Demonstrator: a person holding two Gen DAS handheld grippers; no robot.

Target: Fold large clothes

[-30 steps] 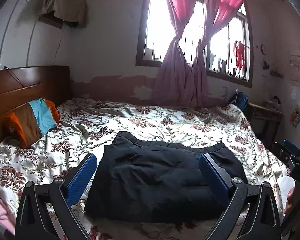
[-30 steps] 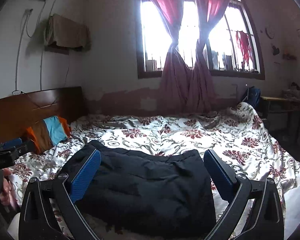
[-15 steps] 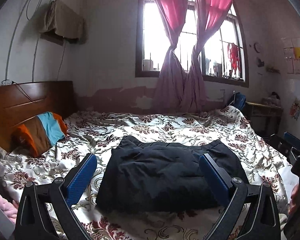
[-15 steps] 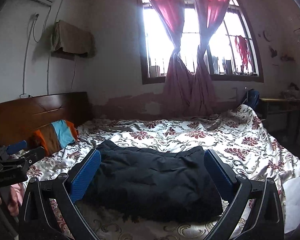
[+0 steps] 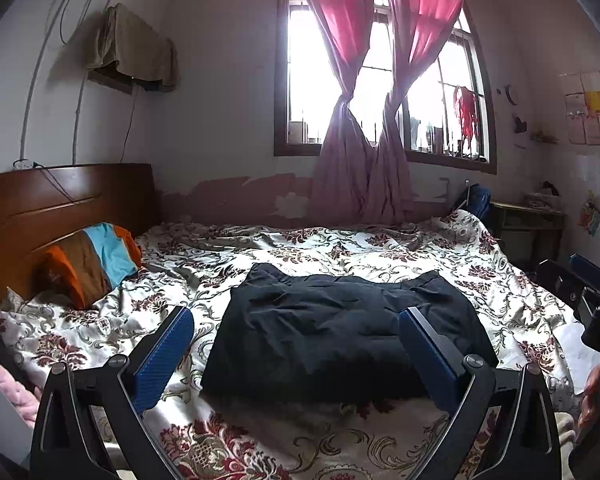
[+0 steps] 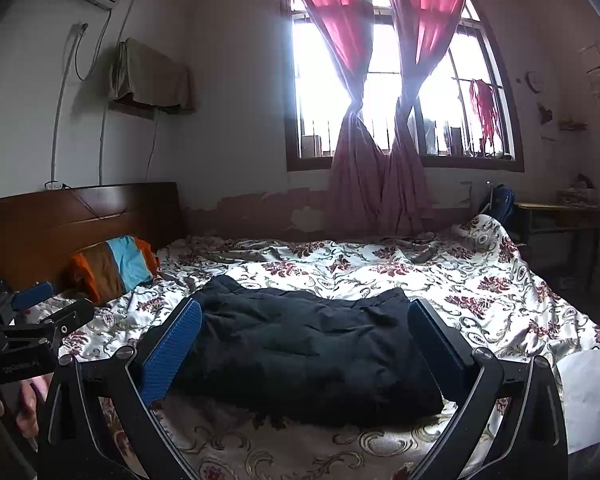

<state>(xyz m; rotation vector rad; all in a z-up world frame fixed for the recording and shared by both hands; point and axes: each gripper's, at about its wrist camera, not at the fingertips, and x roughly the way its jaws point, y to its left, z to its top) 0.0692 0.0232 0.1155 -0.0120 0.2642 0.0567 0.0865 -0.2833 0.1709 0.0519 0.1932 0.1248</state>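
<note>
A dark navy garment [image 5: 340, 332] lies folded into a rough rectangle in the middle of the floral bedspread [image 5: 340, 248]. It also shows in the right wrist view [image 6: 312, 348]. My left gripper [image 5: 296, 320] is open and empty, held above the near edge of the bed, back from the garment. My right gripper [image 6: 304, 312] is open and empty too, at a similar height. Each gripper shows at the edge of the other's view: the right one [image 5: 592, 292] and the left one [image 6: 32, 312].
A striped orange, brown and blue pillow [image 5: 92, 260] leans on the wooden headboard [image 5: 60, 200] at the left. A window with pink curtains [image 5: 372, 92] is behind the bed. A small desk [image 5: 528, 220] stands at the far right. White cloth [image 6: 588, 392] lies at the right bed edge.
Both grippers have pulled back and risen from the garment, which now looks smaller and farther. More of the bedspread shows in front of it. The garment has not moved.
</note>
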